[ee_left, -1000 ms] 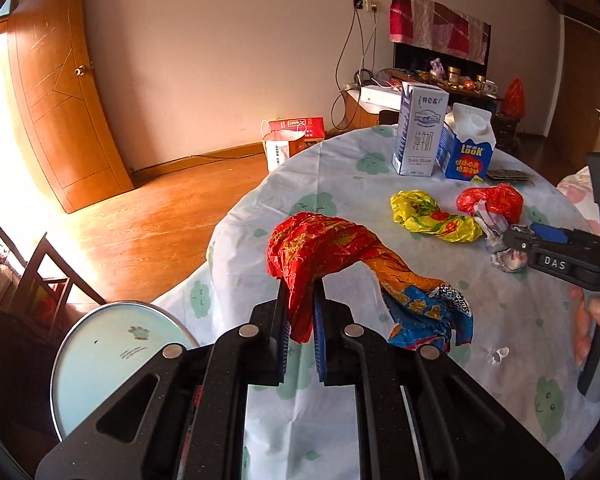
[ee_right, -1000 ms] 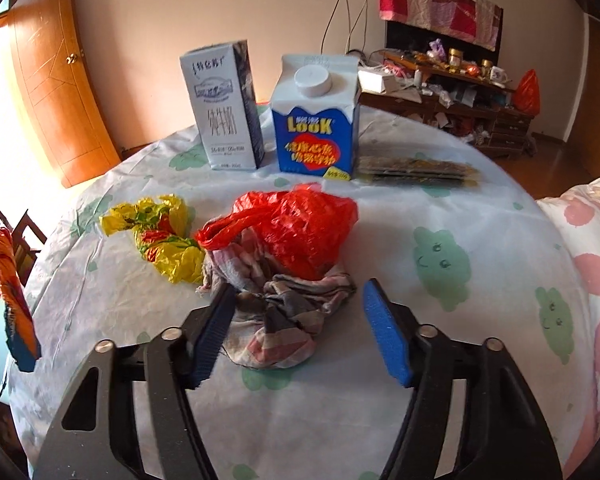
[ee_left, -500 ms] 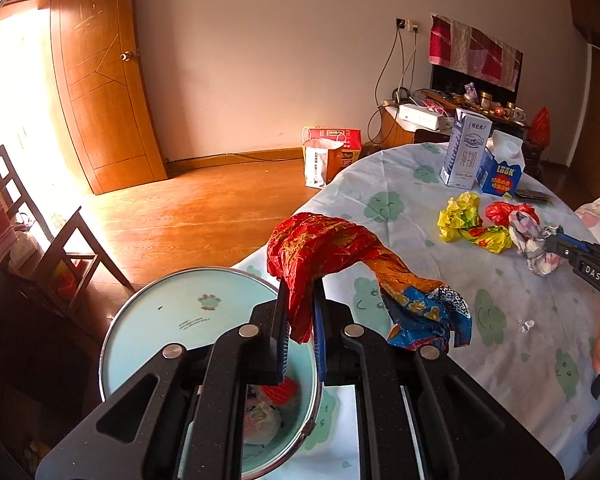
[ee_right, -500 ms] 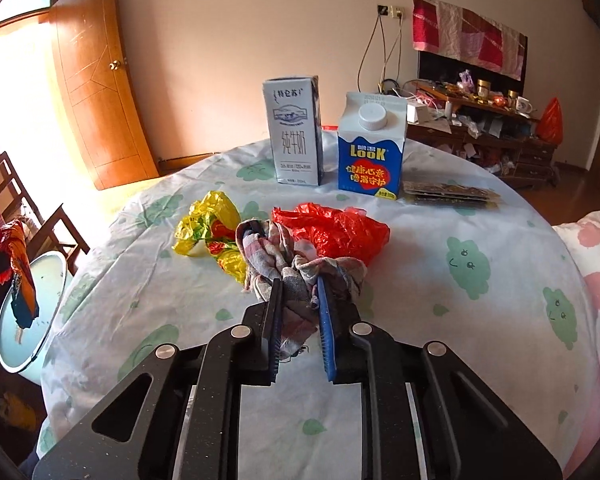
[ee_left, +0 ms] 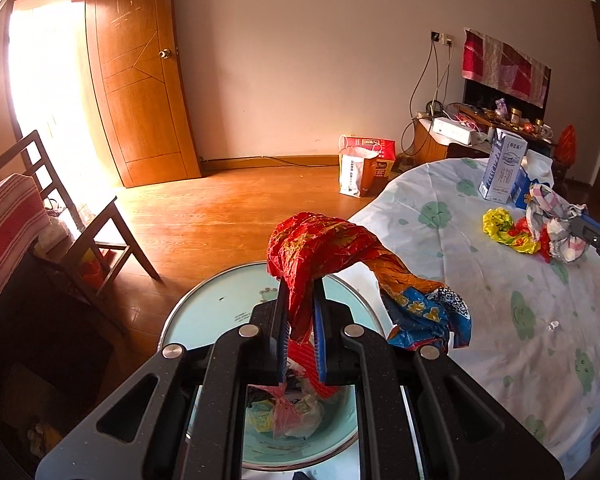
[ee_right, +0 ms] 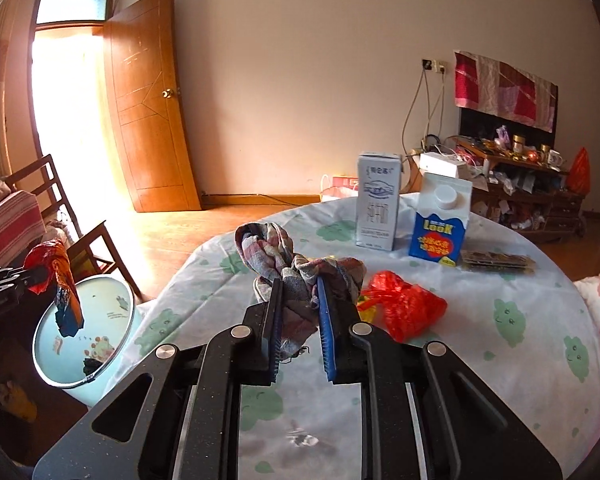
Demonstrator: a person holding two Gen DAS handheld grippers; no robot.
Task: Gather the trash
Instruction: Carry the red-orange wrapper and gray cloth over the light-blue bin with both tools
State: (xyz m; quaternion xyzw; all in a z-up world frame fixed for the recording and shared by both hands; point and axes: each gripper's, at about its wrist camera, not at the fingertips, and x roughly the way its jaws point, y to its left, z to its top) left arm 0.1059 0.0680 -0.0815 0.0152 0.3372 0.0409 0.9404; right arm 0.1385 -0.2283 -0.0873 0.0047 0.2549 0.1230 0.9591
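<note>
My left gripper point(ee_left: 300, 292) is shut on a crumpled red, orange and blue wrapper point(ee_left: 320, 248), which hangs above the open light-blue bin point(ee_left: 220, 312) beside the table. Bagged trash point(ee_left: 288, 412) lies inside the bin. My right gripper point(ee_right: 298, 292) is shut on a bunched checked cloth point(ee_right: 272, 252), held up off the round table point(ee_right: 500, 360). A red plastic bag point(ee_right: 408, 308) lies on the tablecloth just right of the right fingers. A yellow wrapper point(ee_left: 504, 228) lies beside it, mostly hidden in the right wrist view.
A grey-white milk carton point(ee_right: 378, 200) and a blue carton point(ee_right: 440, 224) stand at the table's far side, with a flat packet point(ee_right: 496, 260) next to them. A wooden chair point(ee_left: 80, 220) stands left of the bin. Paper bags point(ee_left: 360, 168) sit on the floor by the wall.
My left gripper carried the wrapper leftward off the table to above the bin. My right gripper shut on the checked cloth and lifted it away from the red bag.
</note>
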